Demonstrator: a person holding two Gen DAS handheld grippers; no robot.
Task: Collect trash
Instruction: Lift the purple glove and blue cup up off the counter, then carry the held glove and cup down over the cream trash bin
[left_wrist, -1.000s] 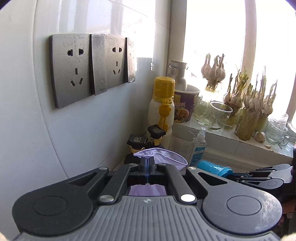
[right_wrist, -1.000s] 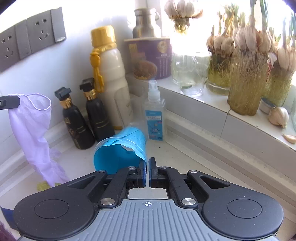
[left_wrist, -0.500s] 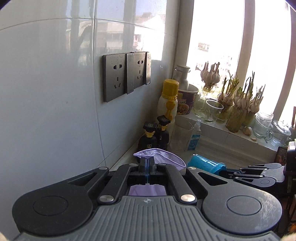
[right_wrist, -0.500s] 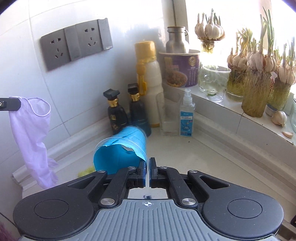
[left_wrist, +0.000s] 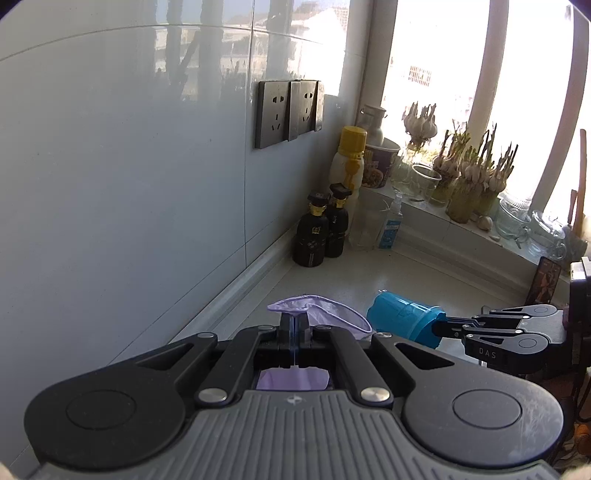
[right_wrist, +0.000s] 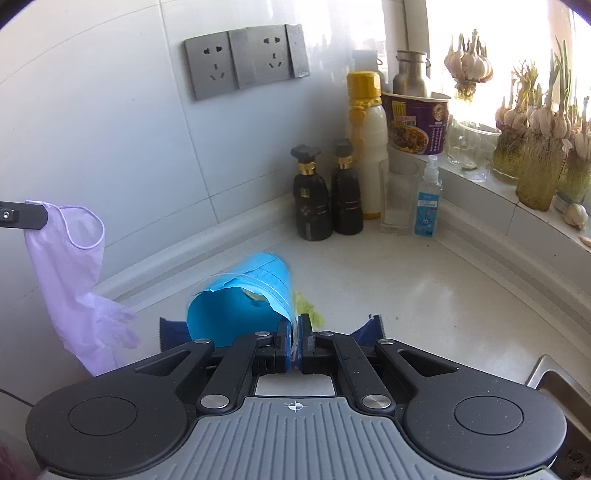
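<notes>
My left gripper (left_wrist: 294, 325) is shut on the cuff of a purple disposable glove (left_wrist: 325, 314); in the right wrist view the glove (right_wrist: 70, 273) hangs down from that gripper (right_wrist: 42, 216) at the far left. My right gripper (right_wrist: 294, 328) is shut on the rim of a torn blue plastic cup (right_wrist: 243, 295), held above the white counter (right_wrist: 406, 295); the cup also shows in the left wrist view (left_wrist: 402, 317), with the right gripper (left_wrist: 439, 328) behind it. A yellow-green scrap (right_wrist: 308, 306) and a dark blue piece (right_wrist: 365, 328) lie under the cup.
Two black bottles (right_wrist: 325, 195), a yellow-capped white bottle (right_wrist: 367, 140), a clear spray bottle (right_wrist: 426, 199) and a glass stand in the counter corner. The windowsill holds a purple noodle bowl (right_wrist: 419, 122), jars and sprouting garlic (right_wrist: 535, 147). Wall sockets (right_wrist: 243, 59) are above. A sink edge (right_wrist: 554, 380) is at right.
Both grippers have pulled back and up from the corner, still holding the glove and the cup. The bottles and windowsill look smaller and farther away.
</notes>
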